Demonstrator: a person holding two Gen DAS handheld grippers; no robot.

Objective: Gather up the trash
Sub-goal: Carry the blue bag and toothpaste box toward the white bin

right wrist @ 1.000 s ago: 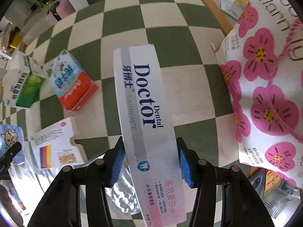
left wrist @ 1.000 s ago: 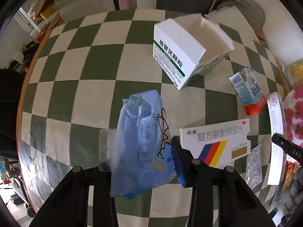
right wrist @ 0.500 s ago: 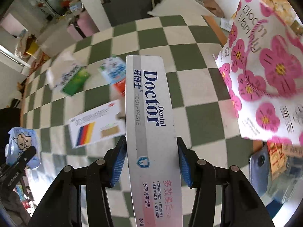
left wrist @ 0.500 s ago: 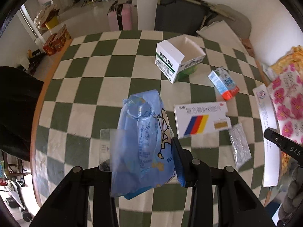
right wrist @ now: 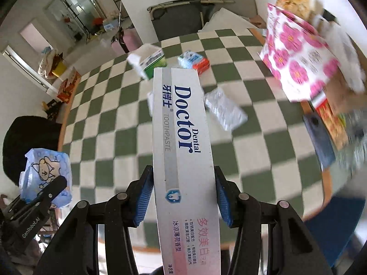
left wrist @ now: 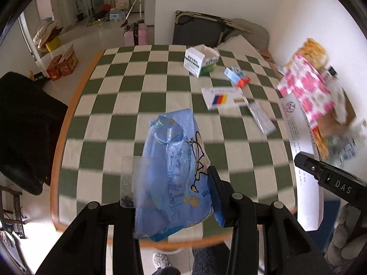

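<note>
While left claw (left wrist: 170, 190) pinches only the blue bag's (left wrist: 174, 160) edge, it may slip; right claw (right wrist: 182, 197), clamping the toothpaste box (right wrist: 183, 142), could crush it.

Each fisheye camera sits behind its own gripper, looking steeply down from well above the checkered worktop (left wrist: 110, 105). Both views share that worktop, the open white-and-green box (left wrist: 195, 63) ahead, and the neighbouring gripper alongside.
</note>
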